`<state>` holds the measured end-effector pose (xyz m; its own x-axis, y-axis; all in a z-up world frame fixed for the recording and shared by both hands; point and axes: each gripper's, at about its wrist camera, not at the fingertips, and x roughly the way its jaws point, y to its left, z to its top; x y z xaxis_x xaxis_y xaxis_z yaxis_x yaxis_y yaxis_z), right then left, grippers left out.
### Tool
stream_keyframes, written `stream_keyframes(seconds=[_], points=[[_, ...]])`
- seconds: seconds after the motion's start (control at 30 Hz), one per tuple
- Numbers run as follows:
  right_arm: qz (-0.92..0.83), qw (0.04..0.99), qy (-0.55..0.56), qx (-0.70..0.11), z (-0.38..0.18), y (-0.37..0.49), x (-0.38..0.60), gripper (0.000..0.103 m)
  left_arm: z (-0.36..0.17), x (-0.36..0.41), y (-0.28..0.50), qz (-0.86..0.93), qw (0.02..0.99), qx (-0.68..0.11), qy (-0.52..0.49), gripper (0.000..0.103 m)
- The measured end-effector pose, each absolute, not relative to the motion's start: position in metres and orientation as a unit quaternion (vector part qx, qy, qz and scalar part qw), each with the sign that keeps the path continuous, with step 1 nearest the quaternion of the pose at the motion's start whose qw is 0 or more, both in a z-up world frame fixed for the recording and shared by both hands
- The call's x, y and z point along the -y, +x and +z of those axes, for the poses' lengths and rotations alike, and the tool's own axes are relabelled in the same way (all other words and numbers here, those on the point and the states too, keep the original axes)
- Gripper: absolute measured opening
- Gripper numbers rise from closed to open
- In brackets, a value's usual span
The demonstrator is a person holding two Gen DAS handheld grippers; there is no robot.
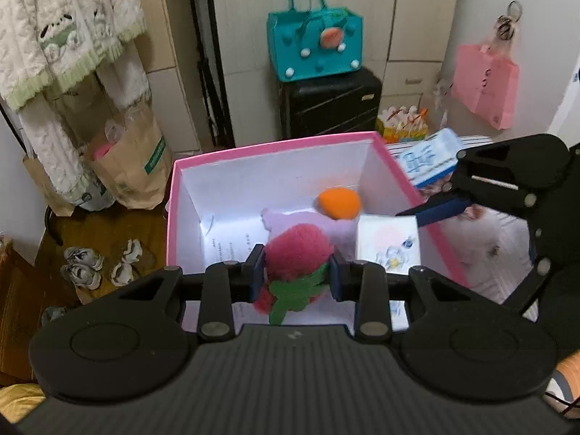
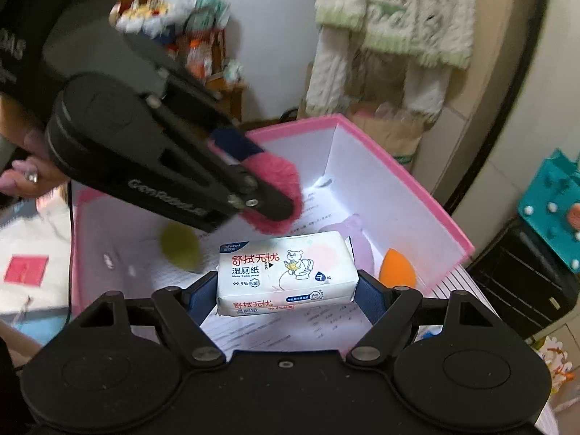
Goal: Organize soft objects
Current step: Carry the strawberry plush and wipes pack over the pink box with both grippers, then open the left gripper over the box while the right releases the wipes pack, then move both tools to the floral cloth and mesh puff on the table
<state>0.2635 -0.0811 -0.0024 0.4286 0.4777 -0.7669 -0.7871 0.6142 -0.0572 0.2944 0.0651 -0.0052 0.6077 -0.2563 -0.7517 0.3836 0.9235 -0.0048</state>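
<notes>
Hidden: left gripper (image 1: 295, 272) covers part of the pink fluffy toy (image 1: 295, 253) its fingers squeeze.
Right gripper (image 2: 288, 290): fingers hold the wipes pack (image 2: 286, 275).
Room: pink box (image 1: 275, 143) below; blurry shelf behind.

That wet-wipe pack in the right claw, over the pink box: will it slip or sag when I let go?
The wet-wipe pack looks glossy, so probably slippery. The right claw holds it by its ends and it stays flat, so likely fairly firm. Dropped into the pink box, it should land flat, not roll.
</notes>
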Motion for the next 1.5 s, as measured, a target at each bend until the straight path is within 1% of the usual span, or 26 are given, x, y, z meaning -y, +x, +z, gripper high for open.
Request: stream_keyframes(seconds=[0.23, 0.3, 0.53, 0.63, 0.73, 0.77, 0.8, 0.87, 0.93, 1.0, 1.23, 1.37, 1.5], points=[[0.388, 0.781, -0.271, -0.407, -0.028, 0.286, 0.056, 0.083, -0.023, -0.064, 0.324, -0.169, 0.881, -0.433, 0.091, 0.034], [0.39, 0.768, -0.293, -0.414, -0.033, 0.286, 0.052, 0.083, -0.025, -0.063, 0.327, -0.169, 0.883, -0.427, 0.095, 0.034], [0.369, 0.76, -0.346, -0.409, -0.046, 0.286, 0.046, 0.084, -0.036, -0.056, 0.342, -0.164, 0.88, -0.433, 0.107, 0.035], [0.353, 0.767, -0.354, -0.403, -0.05, 0.292, 0.044, 0.084, -0.043, -0.052, 0.345, -0.148, 0.88, -0.434, 0.127, 0.035], [0.336, 0.781, -0.355, -0.388, -0.048, 0.293, 0.043, 0.085, -0.043, -0.051, 0.348, -0.141, 0.88, -0.435, 0.127, 0.037], [0.331, 0.787, -0.351, -0.385, -0.046, 0.292, 0.044, 0.085, -0.041, -0.052, 0.348, -0.141, 0.881, -0.435, 0.122, 0.038], [0.325, 0.794, -0.343, -0.382, -0.042, 0.292, 0.046, 0.085, -0.04, -0.052, 0.347, -0.142, 0.881, -0.434, 0.119, 0.041], [0.321, 0.809, -0.319, -0.376, -0.03, 0.287, 0.054, 0.085, -0.033, -0.053, 0.342, -0.136, 0.885, -0.429, 0.118, 0.042], [0.331, 0.818, -0.291, -0.369, -0.015, 0.278, 0.064, 0.086, -0.023, -0.056, 0.333, -0.132, 0.891, -0.419, 0.118, 0.044], [0.34, 0.825, -0.265, -0.366, -0.005, 0.27, 0.073, 0.086, -0.016, -0.06, 0.322, -0.128, 0.895, -0.412, 0.116, 0.055], [0.371, 0.833, -0.173, -0.373, 0.021, 0.244, 0.104, 0.086, 0.013, -0.062, 0.264, -0.112, 0.909, -0.373, 0.148, 0.055], [0.382, 0.833, -0.133, -0.377, 0.029, 0.229, 0.123, 0.086, 0.034, -0.061, 0.231, -0.118, 0.908, -0.375, 0.147, 0.055], [0.389, 0.836, -0.116, -0.369, 0.041, 0.211, 0.14, 0.086, 0.053, -0.059, 0.204, -0.132, 0.905, -0.38, 0.14, 0.058]])
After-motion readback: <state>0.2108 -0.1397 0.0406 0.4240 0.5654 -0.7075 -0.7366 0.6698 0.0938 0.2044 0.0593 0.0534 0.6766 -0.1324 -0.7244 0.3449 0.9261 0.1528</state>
